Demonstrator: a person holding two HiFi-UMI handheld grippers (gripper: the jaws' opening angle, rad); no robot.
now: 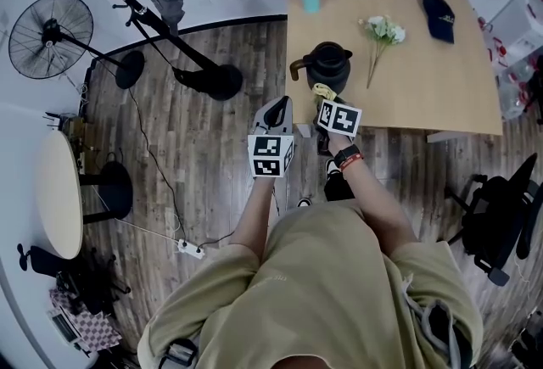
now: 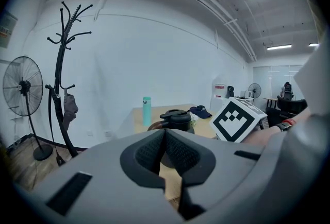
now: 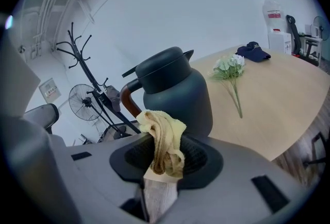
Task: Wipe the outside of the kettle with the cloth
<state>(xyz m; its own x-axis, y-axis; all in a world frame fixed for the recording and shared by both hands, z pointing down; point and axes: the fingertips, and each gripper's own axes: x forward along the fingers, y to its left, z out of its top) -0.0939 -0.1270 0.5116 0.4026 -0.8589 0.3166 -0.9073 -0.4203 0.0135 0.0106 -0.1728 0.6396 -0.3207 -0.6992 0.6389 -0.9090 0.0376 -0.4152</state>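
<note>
Right tongs (image 3: pixel 164 164) clamped on yellow cloth (image 3: pixel 164 135) (bunched, sticking up past tips), close in front of kettle (image 3: pixel 172 89). Kettle upright near front edge of bench (image 3: pixel 278 115), handle pointing left in head view. Left tongs (image 2: pixel 166 151) pressed together, empty, beside right tongs.
</note>
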